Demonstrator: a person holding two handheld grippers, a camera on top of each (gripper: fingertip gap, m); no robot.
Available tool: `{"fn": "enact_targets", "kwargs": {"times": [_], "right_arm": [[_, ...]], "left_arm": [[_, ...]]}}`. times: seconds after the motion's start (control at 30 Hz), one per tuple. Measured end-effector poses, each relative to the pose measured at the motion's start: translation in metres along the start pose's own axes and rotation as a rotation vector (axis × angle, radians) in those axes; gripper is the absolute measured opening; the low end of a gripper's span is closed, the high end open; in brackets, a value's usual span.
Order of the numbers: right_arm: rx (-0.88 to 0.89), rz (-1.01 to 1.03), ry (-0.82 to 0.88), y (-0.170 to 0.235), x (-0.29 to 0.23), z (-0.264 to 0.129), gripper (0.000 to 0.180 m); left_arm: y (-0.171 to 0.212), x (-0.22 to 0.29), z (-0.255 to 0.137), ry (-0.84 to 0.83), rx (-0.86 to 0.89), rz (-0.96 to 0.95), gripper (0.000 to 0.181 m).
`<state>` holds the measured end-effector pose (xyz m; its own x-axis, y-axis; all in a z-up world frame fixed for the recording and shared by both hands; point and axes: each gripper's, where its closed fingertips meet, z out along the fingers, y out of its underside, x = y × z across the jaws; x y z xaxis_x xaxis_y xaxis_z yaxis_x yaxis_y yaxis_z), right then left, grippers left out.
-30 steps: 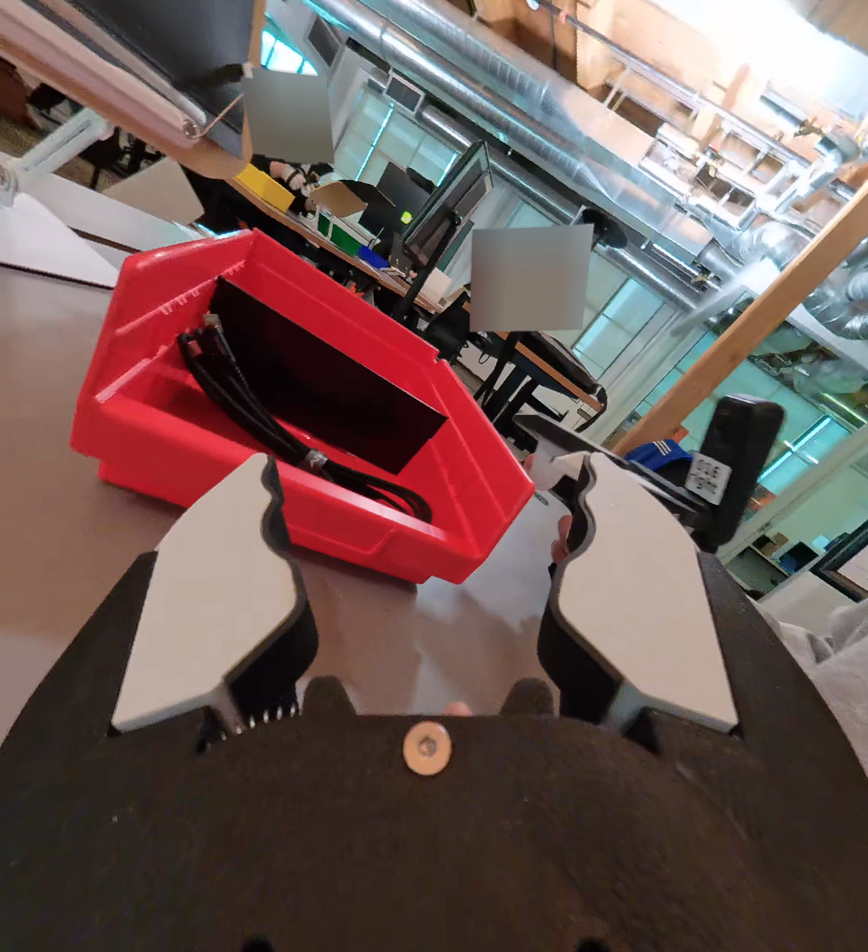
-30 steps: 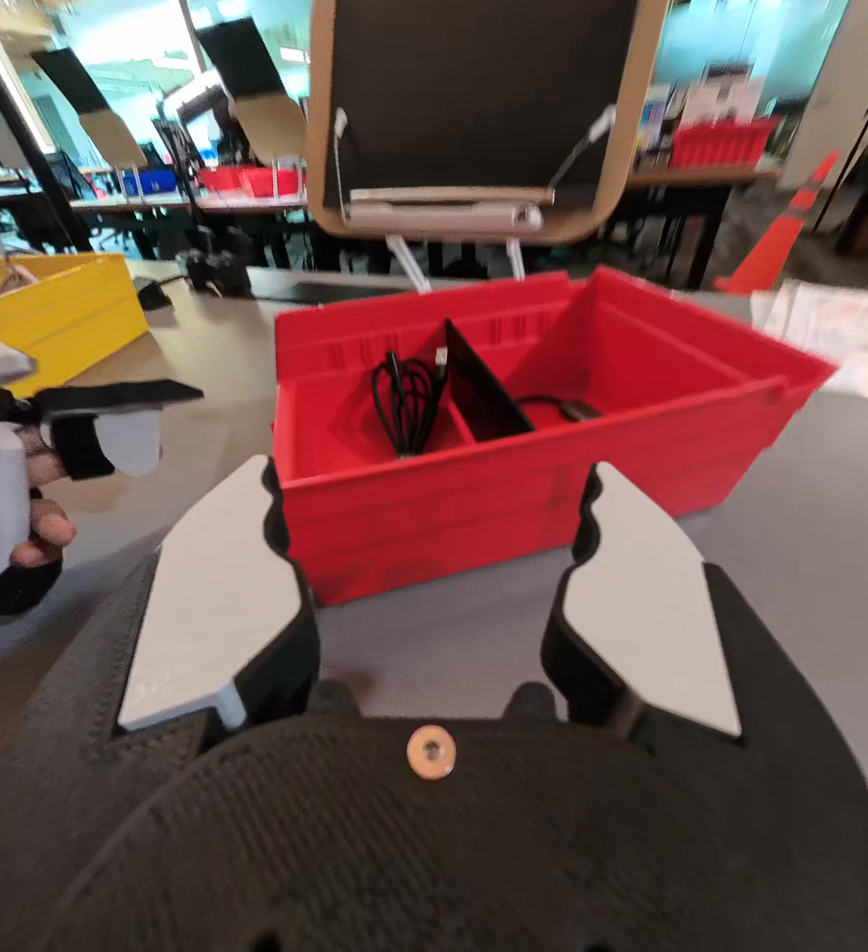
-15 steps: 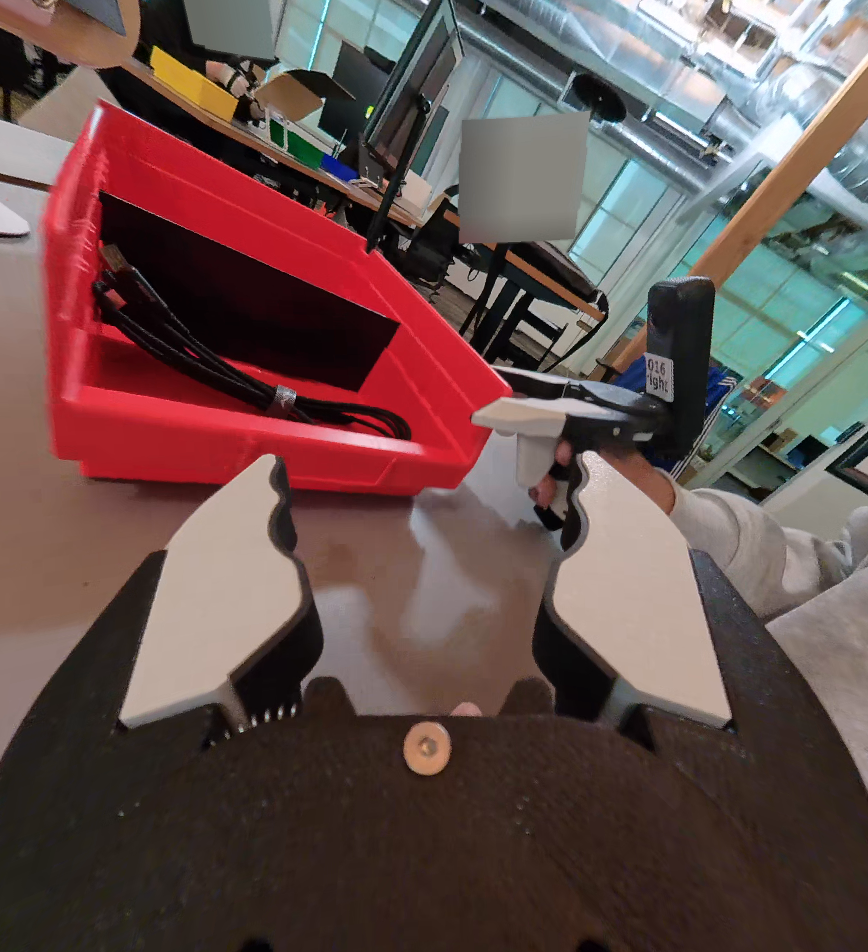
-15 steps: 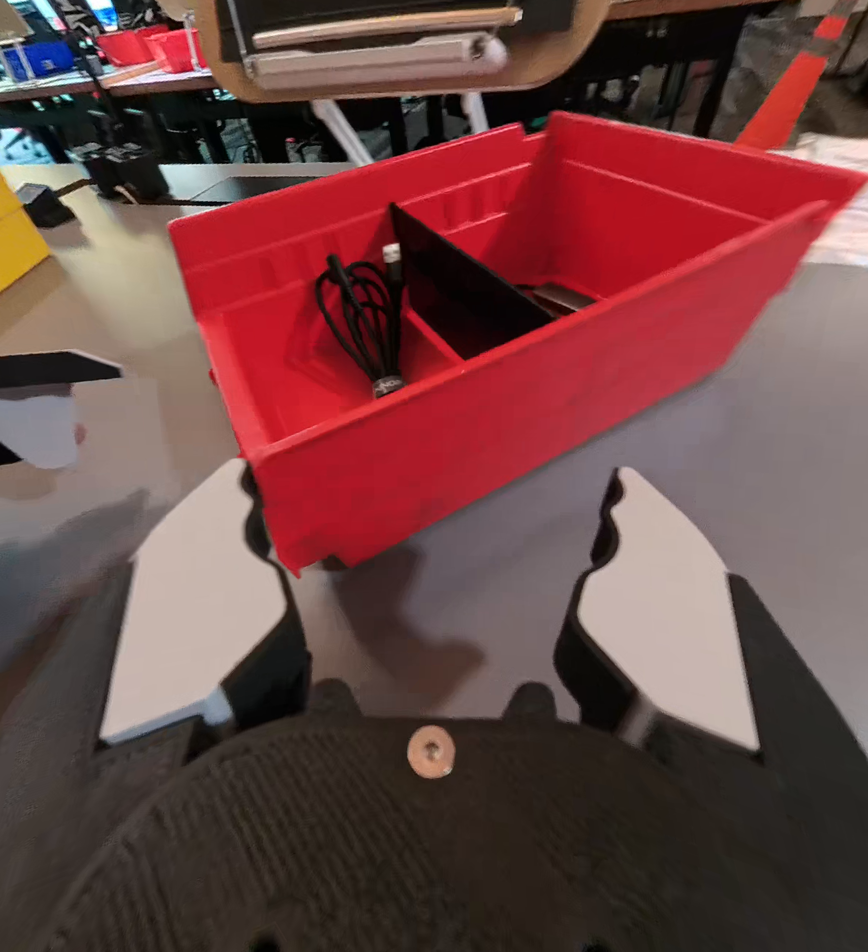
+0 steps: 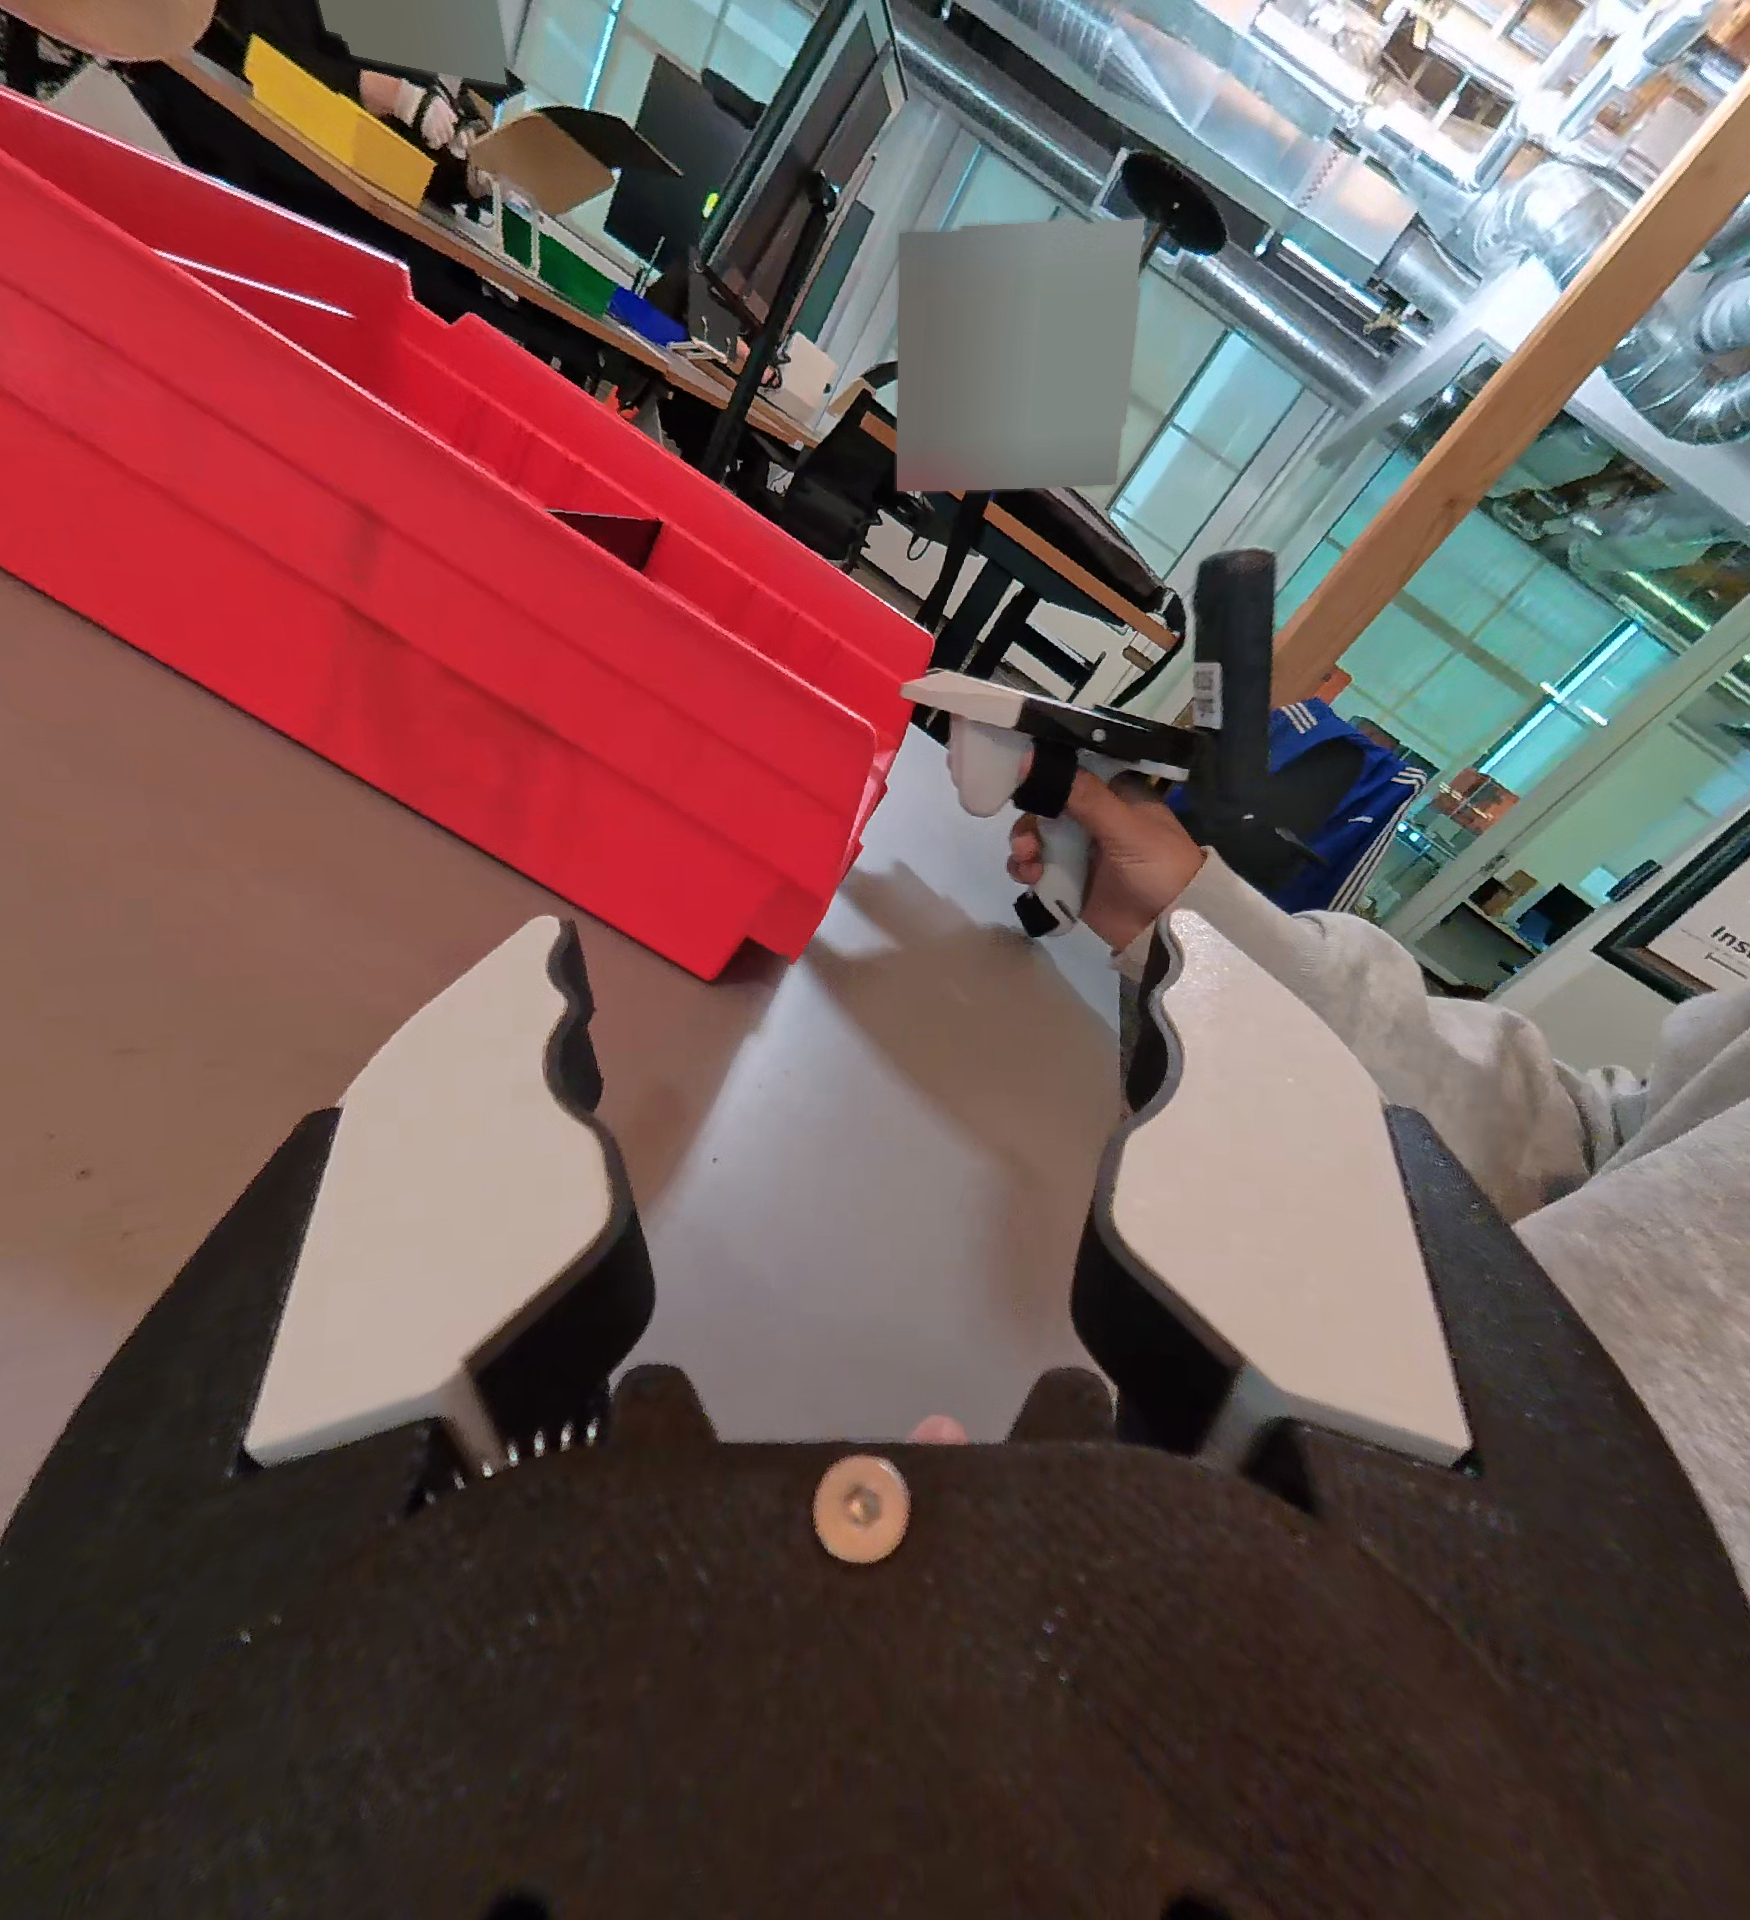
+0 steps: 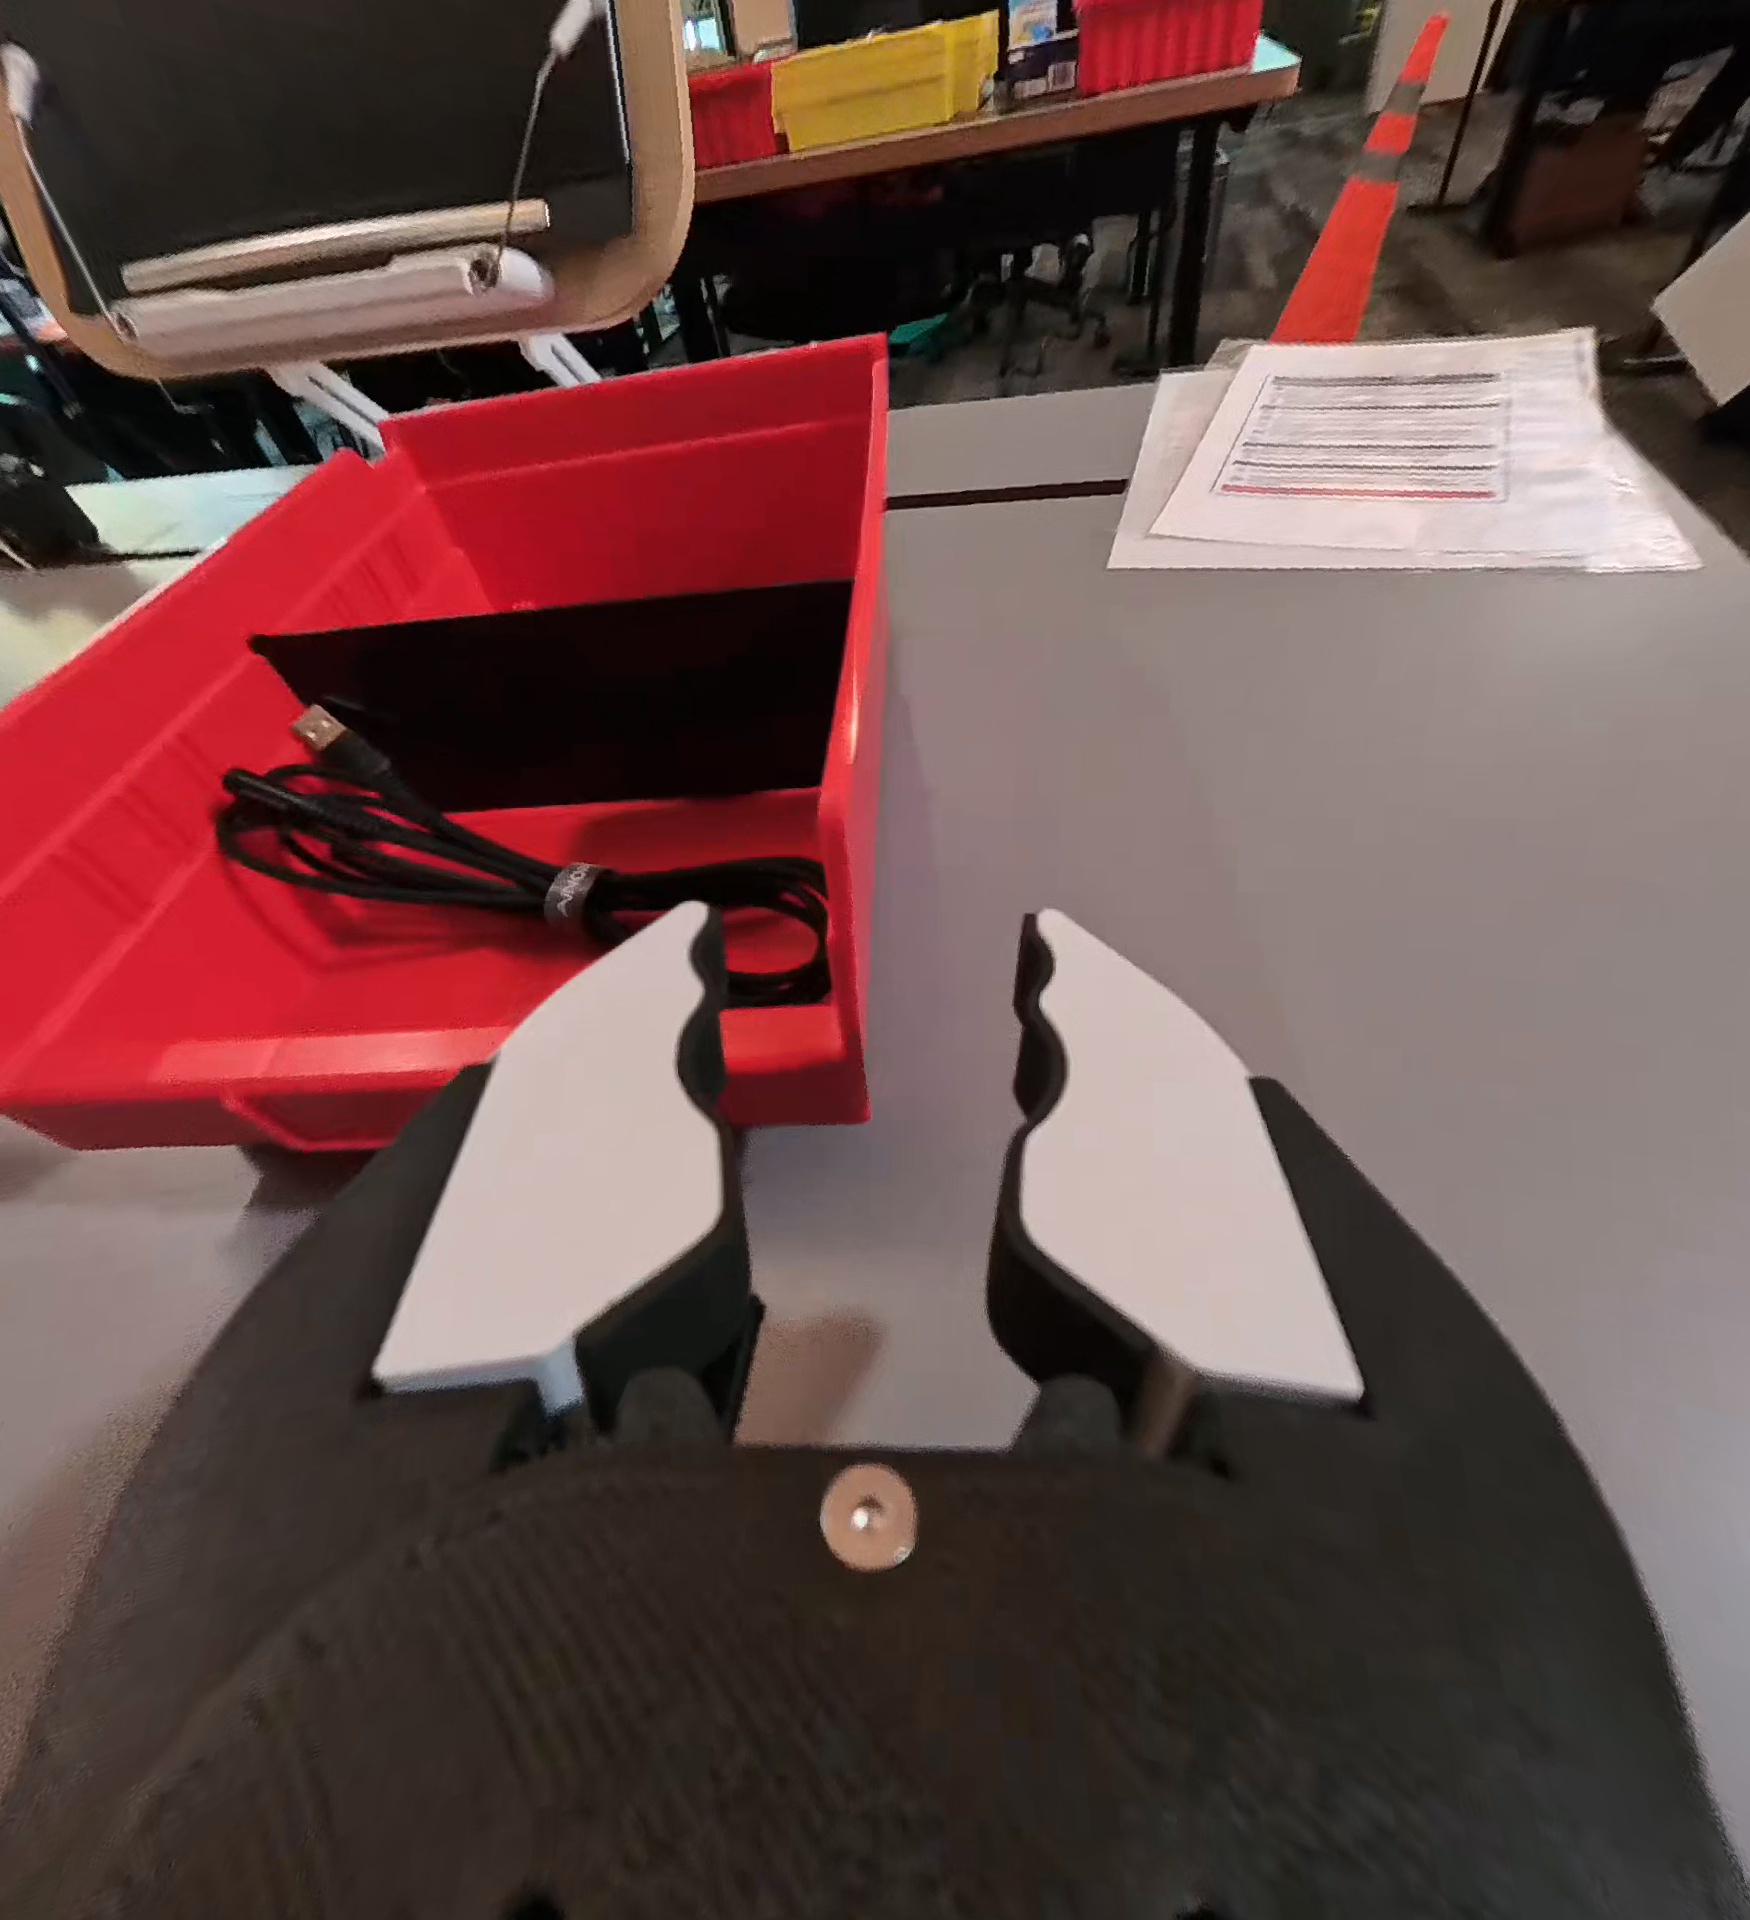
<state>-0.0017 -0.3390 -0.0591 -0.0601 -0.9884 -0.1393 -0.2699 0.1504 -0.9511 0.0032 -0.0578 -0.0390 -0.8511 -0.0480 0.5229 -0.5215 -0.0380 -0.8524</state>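
A red plastic bin (image 6: 622, 488) stands on a grey table (image 6: 1370, 935). A black divider (image 6: 590, 696) splits it. A coiled black cable (image 6: 455, 873) with a USB plug (image 6: 331, 732) lies in the near compartment. My right gripper (image 6: 869, 920) is open with a narrow gap and empty, at the bin's front right corner; its left finger overlaps the cable's end in the picture. My left gripper (image 5: 866, 956) is wide open and empty, low over the table beside the bin's outer wall (image 5: 435, 665). The right gripper (image 5: 954, 696), held by a hand, shows by the bin's corner.
A printed sheet in a clear sleeve (image 6: 1390, 457) lies at the table's far right. A wood-framed black board (image 6: 331, 156) hangs behind the bin. An orange cone (image 6: 1359, 208) and tables with yellow and red bins (image 6: 881, 83) stand beyond. A grey sleeve (image 5: 1370, 1039) is at my right.
The right gripper has swung round to the bin's right front corner and its jaws have narrowed. The left gripper has dropped lower beside the bin, so its inside no longer shows.
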Motion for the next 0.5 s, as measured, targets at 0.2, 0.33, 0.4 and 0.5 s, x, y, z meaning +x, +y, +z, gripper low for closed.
{"fn": "enact_targets", "kwargs": {"times": [0.2, 0.33, 0.4, 0.5], "right_arm": [[-0.092, -0.229, 0.015, 0.006, -0.002, 0.03, 0.019], [-0.129, -0.209, -0.038, 0.009, -0.001, 0.028, 0.004], [-0.128, -0.17, -0.036, 0.008, 0.009, 0.021, 0.003], [-0.12, -0.091, -0.012, 0.008, 0.037, 0.004, 0.003]], "left_arm": [[0.003, 0.005, 0.002, 0.024, -0.011, -0.015, 0.102], [0.004, 0.005, 0.001, 0.014, -0.019, 0.009, 0.101], [0.004, 0.005, 0.001, 0.014, -0.022, 0.009, 0.1], [0.005, 0.004, 0.0, 0.014, -0.023, 0.001, 0.1]]}}
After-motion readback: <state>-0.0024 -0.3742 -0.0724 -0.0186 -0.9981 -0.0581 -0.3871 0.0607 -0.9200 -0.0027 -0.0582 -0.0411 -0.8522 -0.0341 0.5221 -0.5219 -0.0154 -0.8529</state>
